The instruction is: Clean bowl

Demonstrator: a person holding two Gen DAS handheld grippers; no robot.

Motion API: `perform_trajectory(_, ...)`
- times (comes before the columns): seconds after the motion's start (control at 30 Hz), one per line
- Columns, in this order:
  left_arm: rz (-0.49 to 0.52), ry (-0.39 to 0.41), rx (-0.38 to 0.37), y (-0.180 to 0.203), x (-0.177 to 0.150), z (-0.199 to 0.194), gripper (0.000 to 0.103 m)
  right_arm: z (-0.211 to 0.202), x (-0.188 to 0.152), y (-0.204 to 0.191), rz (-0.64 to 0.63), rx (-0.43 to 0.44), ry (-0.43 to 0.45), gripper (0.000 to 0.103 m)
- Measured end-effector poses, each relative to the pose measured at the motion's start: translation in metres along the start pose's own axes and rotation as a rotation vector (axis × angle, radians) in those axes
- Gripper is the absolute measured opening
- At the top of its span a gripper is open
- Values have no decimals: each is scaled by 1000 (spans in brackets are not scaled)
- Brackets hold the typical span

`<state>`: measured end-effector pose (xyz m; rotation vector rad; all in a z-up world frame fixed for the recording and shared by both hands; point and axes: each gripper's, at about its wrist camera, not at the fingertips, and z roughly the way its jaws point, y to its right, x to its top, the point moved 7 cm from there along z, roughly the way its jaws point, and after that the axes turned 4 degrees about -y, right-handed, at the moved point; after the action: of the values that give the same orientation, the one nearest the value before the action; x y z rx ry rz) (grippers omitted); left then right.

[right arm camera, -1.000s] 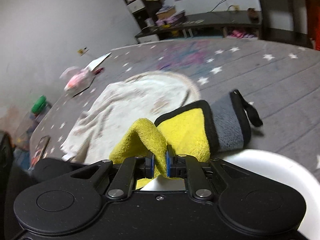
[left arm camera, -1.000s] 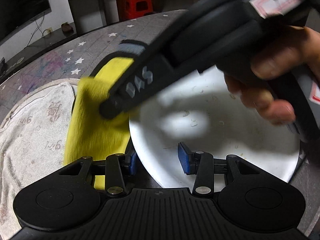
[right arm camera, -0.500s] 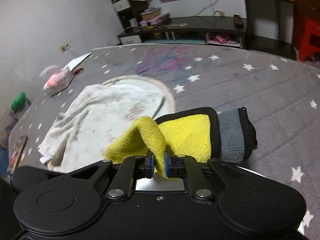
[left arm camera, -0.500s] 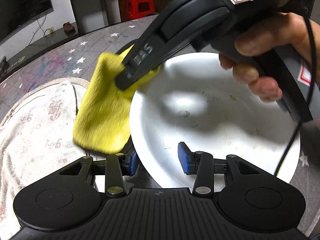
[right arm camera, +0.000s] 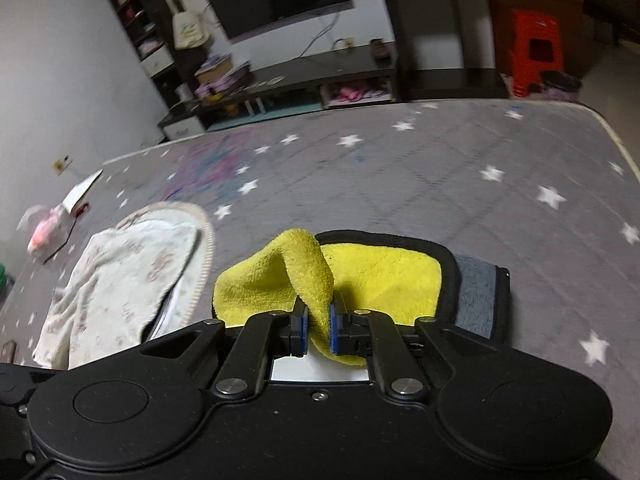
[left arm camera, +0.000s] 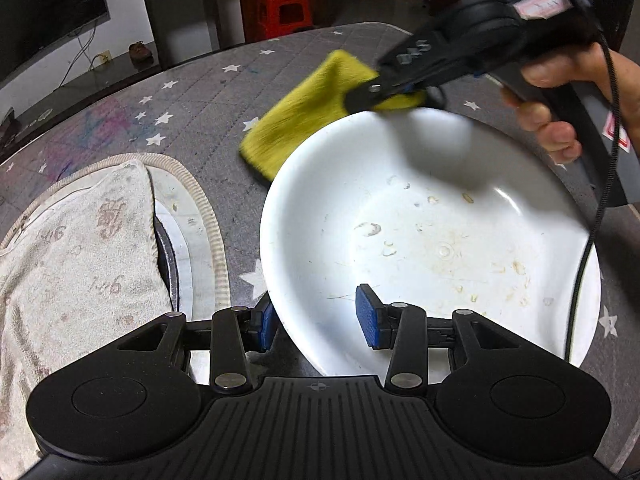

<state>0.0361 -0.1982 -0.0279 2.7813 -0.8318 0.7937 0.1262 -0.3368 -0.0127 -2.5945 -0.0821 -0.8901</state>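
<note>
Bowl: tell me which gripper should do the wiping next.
Right. The right gripper is already shut on the yellow cloth at the far rim of the bowl, while the left gripper straddles the near rim, steadying it.

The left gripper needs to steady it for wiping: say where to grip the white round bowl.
Grip the white round bowl at its thin near rim, from the near side, one pad inside and one outside, where the left gripper straddles it; the wall is too broad elsewhere.
</note>
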Motion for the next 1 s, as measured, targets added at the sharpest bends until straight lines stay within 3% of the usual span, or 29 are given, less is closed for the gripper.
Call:
perform_trajectory(0.33, -7, -4, 8, -3, 2, 4, 43, -33, -19, 45, 143, 18, 57, 11)
perform_trajectory(0.73, -10, -9, 12, -2, 3, 5, 43, -64, -41, 57, 174, 30, 96, 11)
perform_trajectory(1.0, -14, -9, 12, -2, 3, 4, 43, -80, -61, 73, 262, 86, 124, 11)
